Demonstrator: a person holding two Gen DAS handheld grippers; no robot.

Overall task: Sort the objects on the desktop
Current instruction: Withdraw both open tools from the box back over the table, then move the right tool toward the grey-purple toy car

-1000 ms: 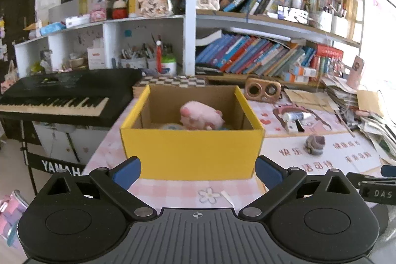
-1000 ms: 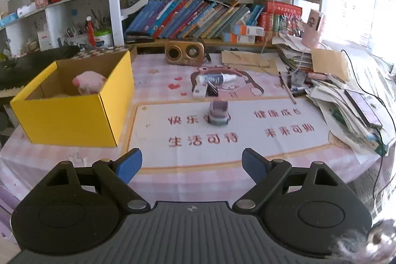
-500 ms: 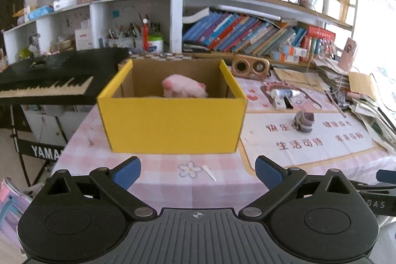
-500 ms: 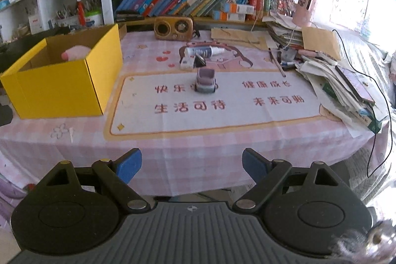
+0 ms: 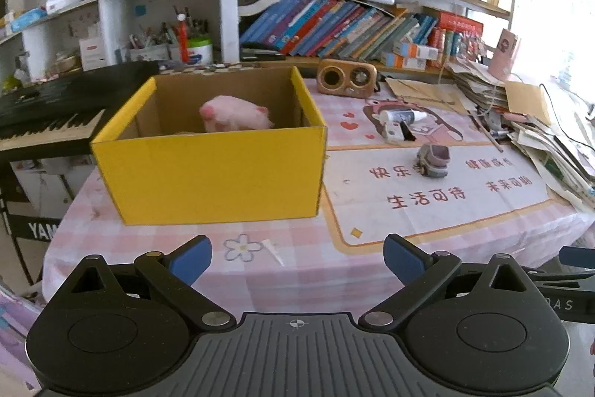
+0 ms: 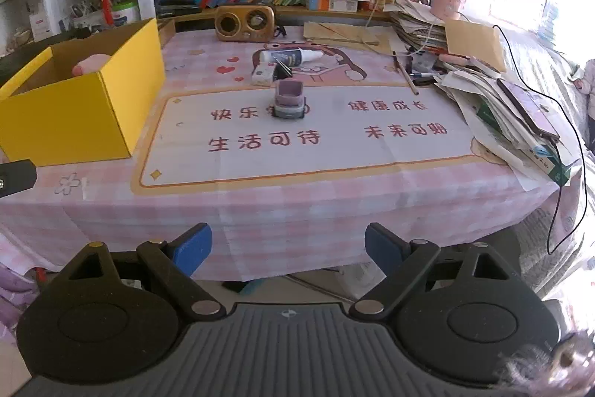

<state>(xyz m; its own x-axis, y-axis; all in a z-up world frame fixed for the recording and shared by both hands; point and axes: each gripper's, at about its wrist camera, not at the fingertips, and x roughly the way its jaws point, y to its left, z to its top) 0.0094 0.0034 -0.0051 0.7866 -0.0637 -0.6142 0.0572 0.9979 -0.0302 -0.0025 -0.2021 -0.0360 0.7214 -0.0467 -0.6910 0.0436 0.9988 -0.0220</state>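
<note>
Both tools pulled back off the bench, empty.
Left tool [image 5: 297, 257] & right tool [image 6: 288, 248] jaws wide, nothing btwn; box [image 5: 219, 170] now smaller, mid-left of frame, pink toy [image 5: 234, 114] inside. Toy car [image 6: 289, 99] still on mat, centre; tube [image 6: 290, 56] above it. Prob. next pick: car.

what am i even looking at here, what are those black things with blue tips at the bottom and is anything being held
Those are two hand-held grippers, one per hand, each with a wide-angle camera looking forward along its fingers. One picture looks over the left gripper, the other over the right gripper. Both stand open with nothing between the blue pads. On the pink-checked table sit a yellow box with a pink plush toy inside, a small purple toy car, a white tube and a gold speaker.
</note>
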